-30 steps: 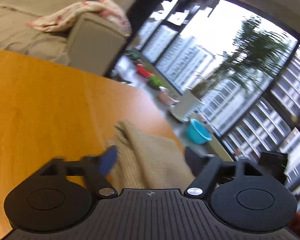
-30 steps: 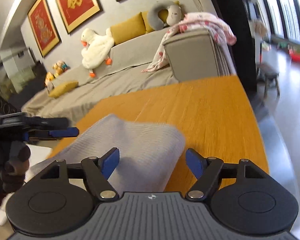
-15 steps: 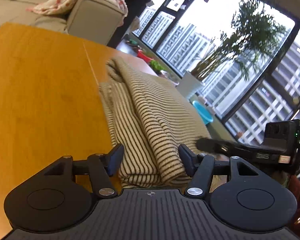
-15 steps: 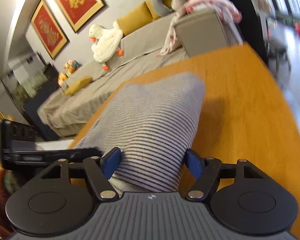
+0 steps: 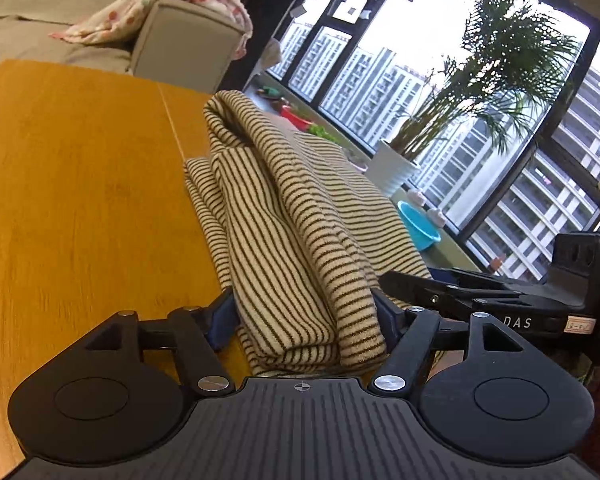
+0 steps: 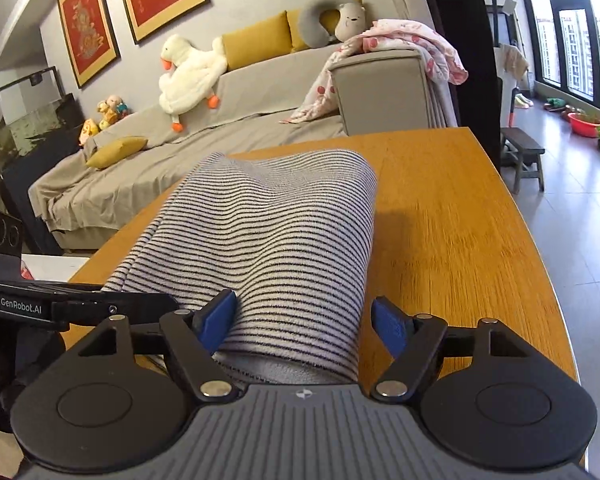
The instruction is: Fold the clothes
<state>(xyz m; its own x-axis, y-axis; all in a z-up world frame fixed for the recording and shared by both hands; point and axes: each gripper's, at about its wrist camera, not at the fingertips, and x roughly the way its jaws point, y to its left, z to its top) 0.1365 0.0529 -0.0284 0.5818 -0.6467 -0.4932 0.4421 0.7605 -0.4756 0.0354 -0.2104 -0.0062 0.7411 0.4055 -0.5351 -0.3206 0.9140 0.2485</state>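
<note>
A striped knit garment (image 5: pixel 300 208) lies folded in a thick bundle on the orange wooden table (image 5: pixel 80 200). My left gripper (image 5: pixel 302 316) is open, and the near end of the bundle fills the gap between its blue pads. In the right wrist view the same garment (image 6: pixel 268 220) runs away from me across the table (image 6: pixel 452 220). My right gripper (image 6: pixel 302 318) is open astride its rounded fold; the left pad touches cloth, the right pad stands just off it. Each view shows the other tool at the garment's side: the right gripper (image 5: pixel 480 292), the left gripper (image 6: pixel 80 304).
A grey sofa (image 6: pixel 260 92) with a pink blanket (image 6: pixel 412 48) and a plush goose (image 6: pixel 188 68) stands beyond the table's far edge. On the window side are a potted palm (image 5: pixel 396 168), a blue basin (image 5: pixel 418 230) and a small stool (image 6: pixel 524 156).
Both grippers have come down and in onto the garment's near end, so the bundle now sits between each pair of fingers. The left view swung round to look along the garment.
</note>
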